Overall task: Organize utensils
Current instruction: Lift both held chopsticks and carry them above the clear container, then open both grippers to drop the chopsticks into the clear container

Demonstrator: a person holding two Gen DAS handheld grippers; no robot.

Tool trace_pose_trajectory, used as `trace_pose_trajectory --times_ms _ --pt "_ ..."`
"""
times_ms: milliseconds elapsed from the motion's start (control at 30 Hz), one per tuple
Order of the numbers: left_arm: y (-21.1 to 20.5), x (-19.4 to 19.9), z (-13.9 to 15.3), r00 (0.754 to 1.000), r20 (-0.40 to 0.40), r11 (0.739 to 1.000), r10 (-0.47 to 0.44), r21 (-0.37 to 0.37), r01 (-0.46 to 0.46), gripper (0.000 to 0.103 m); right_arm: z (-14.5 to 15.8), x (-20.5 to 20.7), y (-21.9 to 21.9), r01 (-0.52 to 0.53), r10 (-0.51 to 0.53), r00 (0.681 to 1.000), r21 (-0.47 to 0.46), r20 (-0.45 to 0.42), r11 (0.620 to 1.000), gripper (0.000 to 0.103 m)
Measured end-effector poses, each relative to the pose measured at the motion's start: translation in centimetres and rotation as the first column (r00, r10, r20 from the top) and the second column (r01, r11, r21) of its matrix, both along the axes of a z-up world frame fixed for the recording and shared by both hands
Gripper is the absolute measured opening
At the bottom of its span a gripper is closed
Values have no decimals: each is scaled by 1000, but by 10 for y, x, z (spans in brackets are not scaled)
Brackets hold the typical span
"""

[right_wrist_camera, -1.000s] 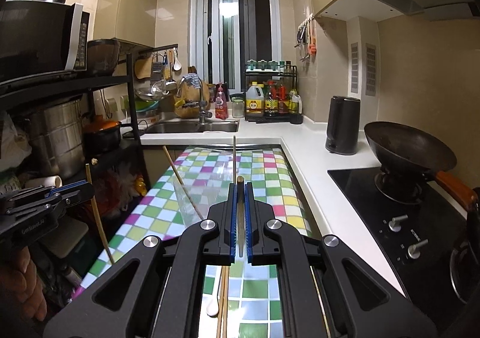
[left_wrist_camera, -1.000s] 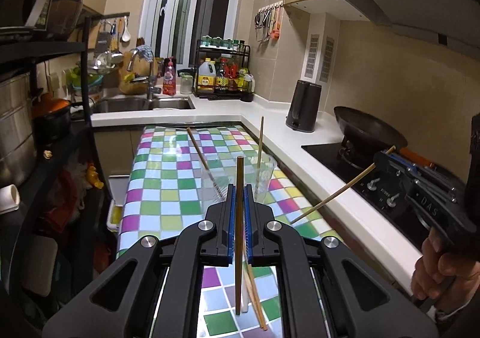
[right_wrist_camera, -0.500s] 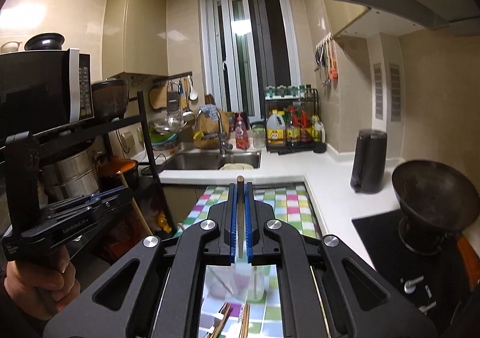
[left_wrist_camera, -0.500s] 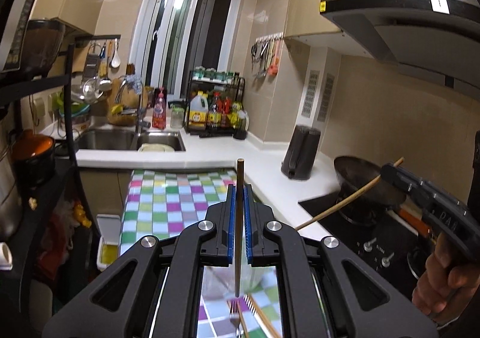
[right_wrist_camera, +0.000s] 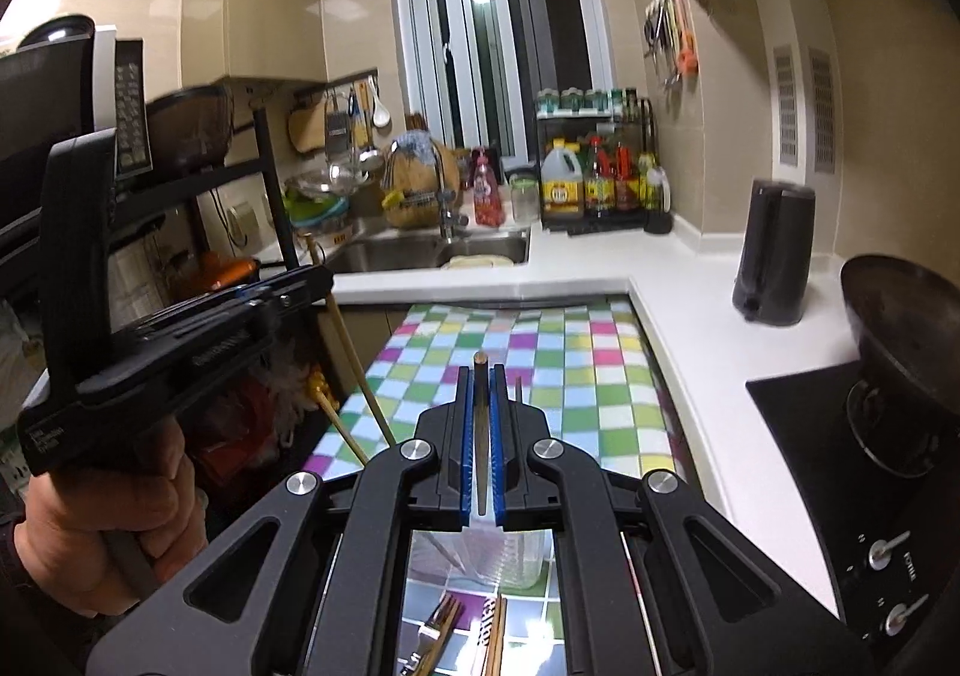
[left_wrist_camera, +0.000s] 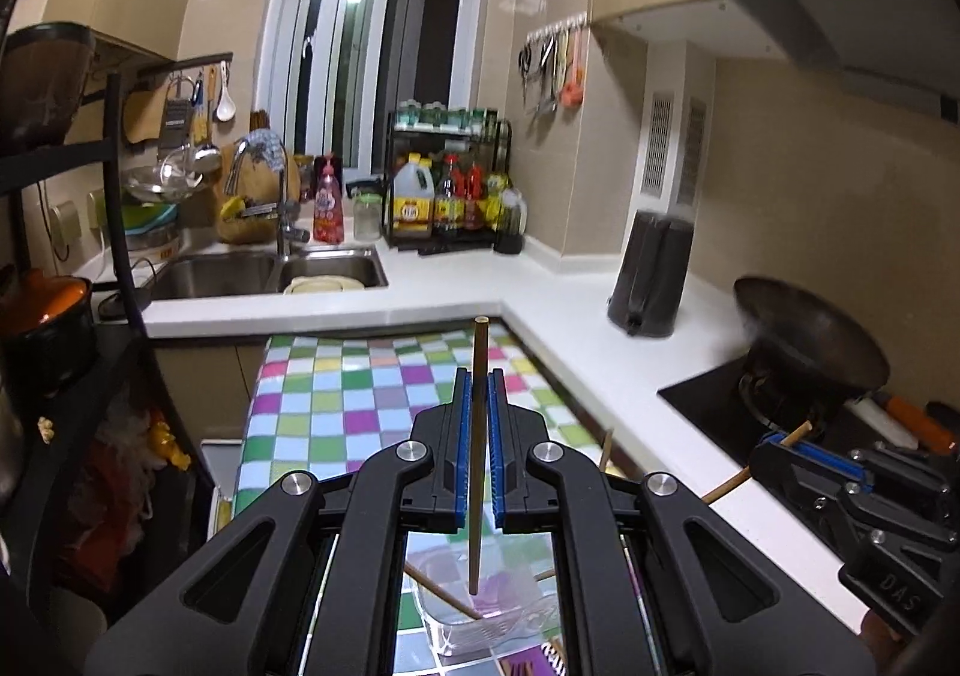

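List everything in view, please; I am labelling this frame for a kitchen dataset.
Chopsticks: two held, wooden, one per gripper; more on the table.
Cup: one, clear, below the left gripper.
Fork: one, silver, on the table.
Table: one, chequered cloth.
Kettle: one, black, on the counter.
Wok: one, dark, on the stove.
Sink: one, steel.
Bottle rack: one, black.
Left gripper: shut on a chopstick.
Right gripper: shut on a chopstick.
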State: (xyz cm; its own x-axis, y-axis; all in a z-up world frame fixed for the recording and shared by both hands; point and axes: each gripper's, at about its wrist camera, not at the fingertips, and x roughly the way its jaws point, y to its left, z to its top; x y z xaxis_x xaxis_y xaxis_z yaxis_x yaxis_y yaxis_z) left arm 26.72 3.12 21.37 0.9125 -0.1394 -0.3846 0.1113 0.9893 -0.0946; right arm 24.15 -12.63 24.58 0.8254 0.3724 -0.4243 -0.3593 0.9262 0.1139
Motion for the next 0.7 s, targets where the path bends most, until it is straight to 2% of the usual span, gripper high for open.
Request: trace_pose_trajectory --times_ms 233,500,533,600,633,700 --pt "-1 9 -41 995 -96 1000 9 10 -8 5 -39 15 3 2 -4 997 -24 -83 1000 5" --pt "-11 15 -55 988 -154 999 -13 28 18 7 -60 19 3 -5 -3 987 -47 -161 999 7" --pt "-13 14 -53 988 -154 999 -13 32 18 15 -61 19 4 -4 -5 985 -52 -170 999 11" --pt "-13 9 -47 991 -132 999 -2 37 7 29 -60 17 3 5 -16 985 -61 -173 998 28" --pt "-12 4 -42 993 -118 999 2 37 2 31 -58 15 2 13 -24 985 -65 -169 998 37" --pt "-11 -5 -33 996 -94 1000 9 30 -6 32 -54 11 -1 23 -34 986 -69 -162 997 40"
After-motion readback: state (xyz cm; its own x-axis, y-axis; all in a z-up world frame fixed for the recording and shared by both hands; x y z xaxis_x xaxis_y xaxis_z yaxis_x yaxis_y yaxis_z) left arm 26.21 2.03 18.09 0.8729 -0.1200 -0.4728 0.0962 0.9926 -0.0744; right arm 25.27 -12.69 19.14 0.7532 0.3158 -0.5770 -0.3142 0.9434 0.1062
